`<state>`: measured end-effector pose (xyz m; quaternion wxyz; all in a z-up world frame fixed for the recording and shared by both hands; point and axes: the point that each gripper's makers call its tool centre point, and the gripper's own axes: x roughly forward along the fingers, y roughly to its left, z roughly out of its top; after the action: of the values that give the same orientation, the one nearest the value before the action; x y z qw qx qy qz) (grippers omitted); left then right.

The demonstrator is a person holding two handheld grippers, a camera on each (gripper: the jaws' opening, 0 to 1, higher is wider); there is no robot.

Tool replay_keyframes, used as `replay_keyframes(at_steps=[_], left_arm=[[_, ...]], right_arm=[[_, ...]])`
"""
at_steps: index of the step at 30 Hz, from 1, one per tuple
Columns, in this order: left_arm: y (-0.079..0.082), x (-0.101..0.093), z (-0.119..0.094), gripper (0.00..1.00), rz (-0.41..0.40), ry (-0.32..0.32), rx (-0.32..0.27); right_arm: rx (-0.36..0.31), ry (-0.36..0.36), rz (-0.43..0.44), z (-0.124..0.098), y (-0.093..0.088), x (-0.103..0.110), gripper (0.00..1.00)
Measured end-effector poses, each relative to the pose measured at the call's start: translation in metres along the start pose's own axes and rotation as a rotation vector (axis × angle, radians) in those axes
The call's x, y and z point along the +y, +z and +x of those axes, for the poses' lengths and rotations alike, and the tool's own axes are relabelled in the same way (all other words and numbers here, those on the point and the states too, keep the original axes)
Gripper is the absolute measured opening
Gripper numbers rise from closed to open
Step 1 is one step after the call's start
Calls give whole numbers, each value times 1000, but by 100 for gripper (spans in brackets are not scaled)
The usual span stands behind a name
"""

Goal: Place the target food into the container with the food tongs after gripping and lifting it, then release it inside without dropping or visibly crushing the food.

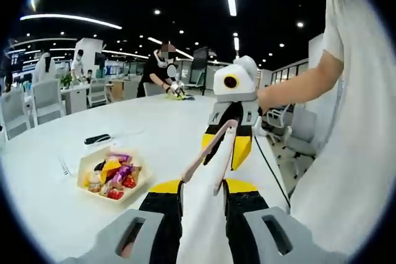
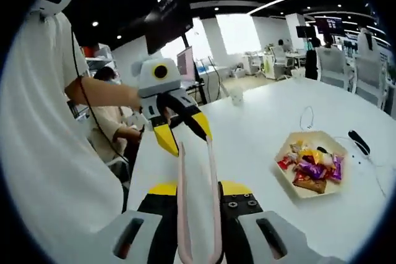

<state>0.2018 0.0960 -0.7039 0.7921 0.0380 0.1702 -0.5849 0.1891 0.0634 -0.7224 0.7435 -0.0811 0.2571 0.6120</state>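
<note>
In the left gripper view, the left gripper (image 1: 204,193) is seen with its yellow-tipped black jaws standing apart, and a pair of pale pink plastic food tongs (image 1: 213,156) lies between them; whether the jaws press on the tongs cannot be told. Beyond it, the right gripper (image 1: 228,143) is held up facing the camera by a person in a white shirt (image 1: 352,153), its jaws spread beside the tongs' far end. A black handled tool (image 1: 97,138) lying on the white table (image 1: 142,122) and a person in dark clothes (image 1: 158,69) at the far end are seen here.

In the right gripper view, the tongs (image 2: 197,196) rise between the right gripper's (image 2: 198,193) jaws, held there at their joined end. The left gripper (image 2: 182,129) is seen opposite, jaws parted around the tong tips. A white cup (image 2: 236,96) and a thin cable (image 2: 306,119) are shown on the table (image 2: 260,128).

A shallow cream-coloured tray (image 1: 86,165) (image 2: 337,146) holds a heap of wrapped sweets (image 1: 112,176) (image 2: 311,164) in red, yellow and purple, well apart from both grippers.
</note>
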Motion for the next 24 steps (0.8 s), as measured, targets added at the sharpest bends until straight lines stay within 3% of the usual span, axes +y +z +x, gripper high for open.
replay_keyframes(at_steps=[5,14,16,19,24], left_arm=[[-12,8,8,22,13,6,40],[-36,15,17,26,3,-37,120],[-37,16,17,26,-36,-45,121],[-32,23,18,27,0,-44,123],[-33,24,17,29,29,-104,162]], right_arm=[[-2,5,-1,5,-8,-9,22],[30,52,-34,12,-21,-16,22],[19,62,-42,13,-20,-17,22],[-2,57,-52,14,-16,-23,22],[-32,73,-34,15,-18,-25,22]])
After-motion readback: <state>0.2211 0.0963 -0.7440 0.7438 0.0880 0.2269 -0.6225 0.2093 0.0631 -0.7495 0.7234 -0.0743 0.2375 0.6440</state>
